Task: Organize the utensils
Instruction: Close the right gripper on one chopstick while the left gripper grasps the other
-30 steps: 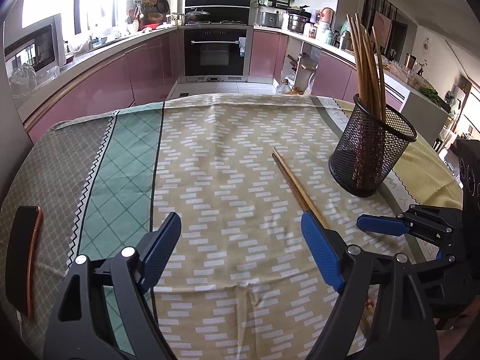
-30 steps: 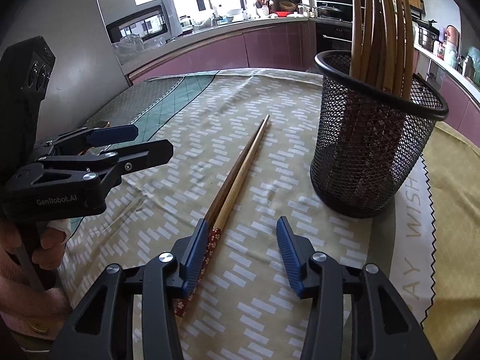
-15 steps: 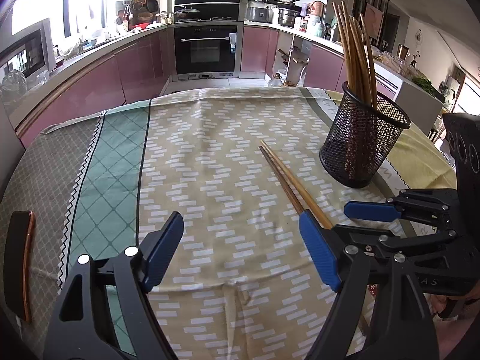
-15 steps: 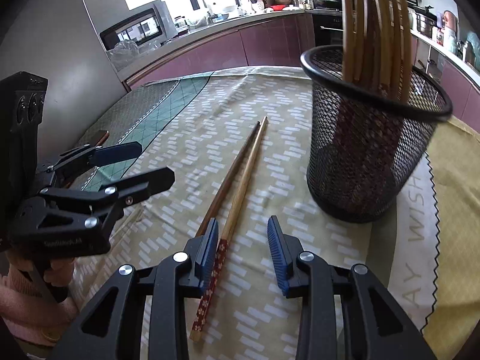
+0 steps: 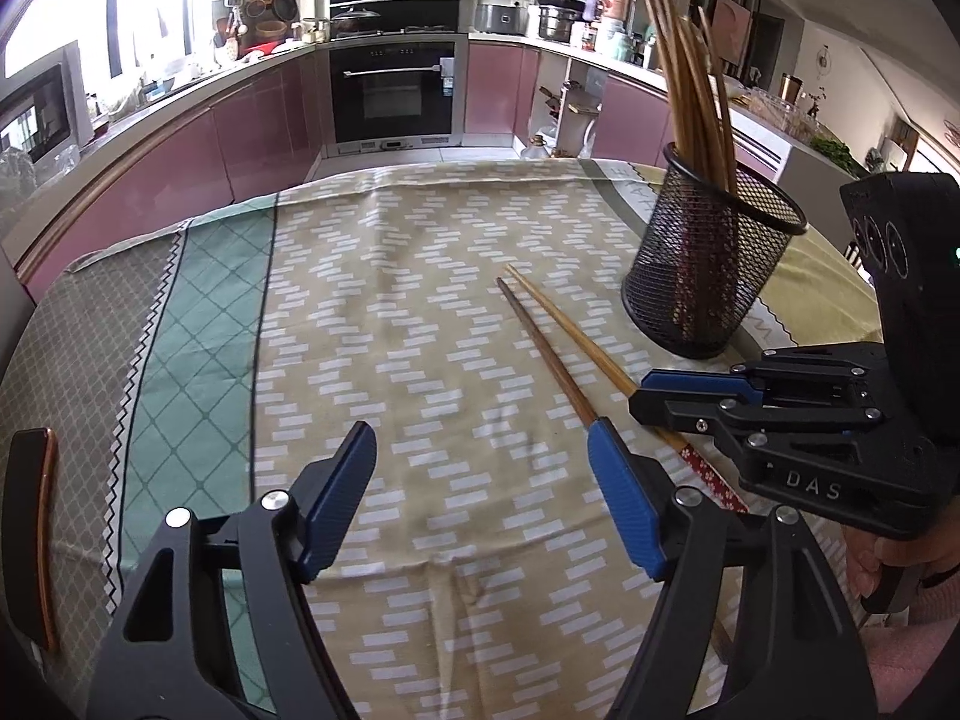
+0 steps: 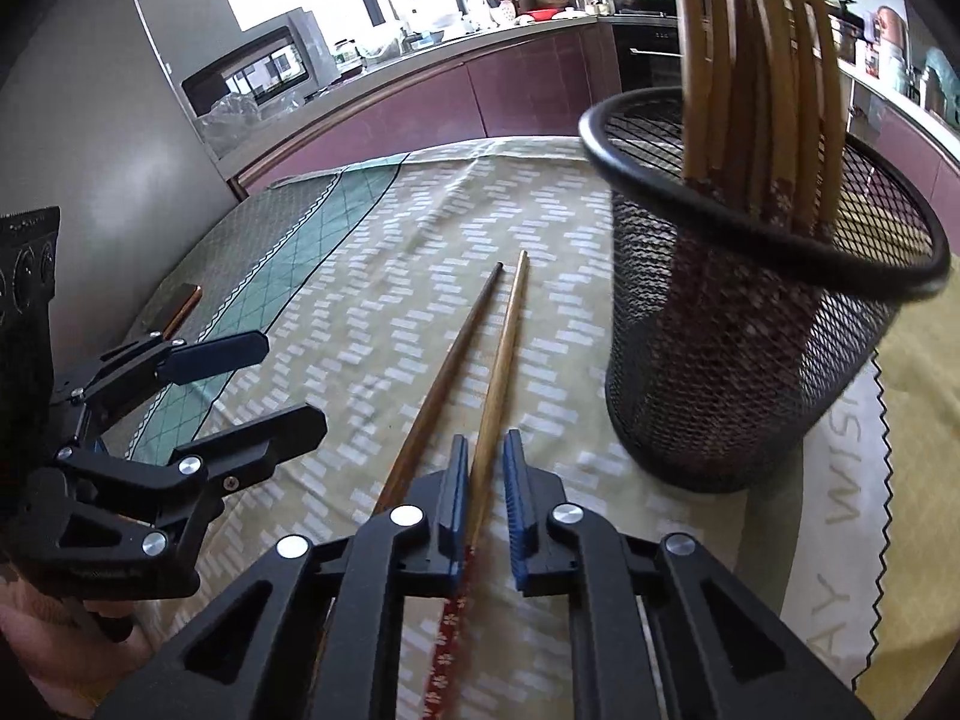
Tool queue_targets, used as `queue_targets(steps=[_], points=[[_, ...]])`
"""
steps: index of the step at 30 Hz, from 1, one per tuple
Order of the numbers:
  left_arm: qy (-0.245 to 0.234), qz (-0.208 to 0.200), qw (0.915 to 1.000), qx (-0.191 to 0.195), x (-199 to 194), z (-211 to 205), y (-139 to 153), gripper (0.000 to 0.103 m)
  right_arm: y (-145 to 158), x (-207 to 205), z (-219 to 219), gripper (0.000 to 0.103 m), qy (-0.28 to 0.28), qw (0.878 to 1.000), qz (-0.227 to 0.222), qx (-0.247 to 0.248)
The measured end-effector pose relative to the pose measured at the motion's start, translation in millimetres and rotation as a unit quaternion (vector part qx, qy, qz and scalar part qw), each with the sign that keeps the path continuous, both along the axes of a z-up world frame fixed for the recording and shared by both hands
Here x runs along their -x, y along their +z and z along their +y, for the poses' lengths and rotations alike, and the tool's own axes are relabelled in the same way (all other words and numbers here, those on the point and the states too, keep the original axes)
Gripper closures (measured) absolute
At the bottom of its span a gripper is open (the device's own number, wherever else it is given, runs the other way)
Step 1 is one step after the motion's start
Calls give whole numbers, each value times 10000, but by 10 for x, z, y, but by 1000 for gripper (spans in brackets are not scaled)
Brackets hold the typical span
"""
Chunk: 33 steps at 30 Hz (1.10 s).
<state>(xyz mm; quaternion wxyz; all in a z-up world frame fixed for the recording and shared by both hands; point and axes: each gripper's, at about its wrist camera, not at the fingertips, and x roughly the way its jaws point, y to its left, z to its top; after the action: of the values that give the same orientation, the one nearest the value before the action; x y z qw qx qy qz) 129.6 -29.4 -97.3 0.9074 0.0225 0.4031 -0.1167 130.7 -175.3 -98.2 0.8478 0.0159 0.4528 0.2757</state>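
Two chopsticks lie side by side on the tablecloth: a light one (image 6: 503,354) with a red patterned handle and a dark one (image 6: 453,357); both also show in the left wrist view, light (image 5: 576,333) and dark (image 5: 543,354). A black mesh holder (image 6: 744,354) with several chopsticks stands to their right, also seen in the left wrist view (image 5: 708,276). My right gripper (image 6: 482,468) straddles the light chopstick, jaws narrowed around it with small gaps still showing. My left gripper (image 5: 480,474) is wide open and empty above the cloth, left of the chopsticks.
A dark phone (image 5: 30,531) lies at the table's left edge on the grey-green part of the tablecloth (image 5: 198,324). Kitchen counters and an oven (image 5: 396,96) stand beyond the table.
My right gripper has moved forward over the light chopstick and its jaws have closed in around it. The left gripper drew back slightly, staying open.
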Motion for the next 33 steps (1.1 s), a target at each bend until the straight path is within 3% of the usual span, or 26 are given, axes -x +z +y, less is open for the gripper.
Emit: queue_targets(steps=[12, 24, 33], points=[[-507, 273, 9983, -119, -114, -355, -101, 57, -2, 78, -198, 96, -143, 9998, 103, -113], [-569, 460, 9972, -167, -221, -451, -186, 88, 7, 6, -60, 95, -2, 9998, -70, 173], [-469, 486, 9977, -8, -196, -396, -167, 93, -13, -3, -104, 97, -76, 10000, -60, 22]])
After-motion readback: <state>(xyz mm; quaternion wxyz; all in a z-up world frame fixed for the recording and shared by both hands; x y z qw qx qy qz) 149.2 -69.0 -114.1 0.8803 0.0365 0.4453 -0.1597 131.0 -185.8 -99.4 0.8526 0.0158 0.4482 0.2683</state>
